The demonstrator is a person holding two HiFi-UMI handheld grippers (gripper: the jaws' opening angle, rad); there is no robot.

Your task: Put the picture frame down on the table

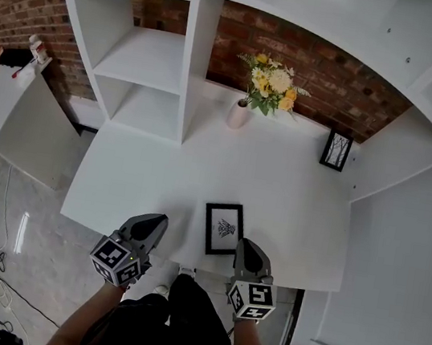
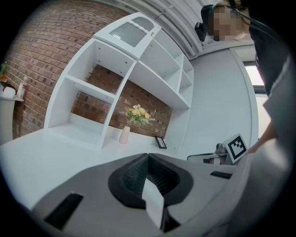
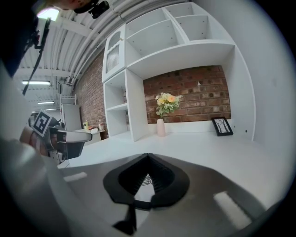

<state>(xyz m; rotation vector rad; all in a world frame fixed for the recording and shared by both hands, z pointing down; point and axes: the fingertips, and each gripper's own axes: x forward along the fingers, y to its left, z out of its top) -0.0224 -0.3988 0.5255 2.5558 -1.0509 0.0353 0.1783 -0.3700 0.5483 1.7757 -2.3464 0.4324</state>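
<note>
The picture frame was seen lying flat on the table near its front edge (a second frame was propped at the back). The left gripper and right gripper, flanking it, were both pressed together on nothing. The set-down was judged complete, so only a clean retreat was called for next.

Picture frame lies flat on the table.

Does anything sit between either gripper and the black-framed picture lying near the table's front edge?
Nothing visible does. The black-framed picture lies flat on the white table, with the left gripper and right gripper just beside it. The pale flower vase stands far back.
</note>
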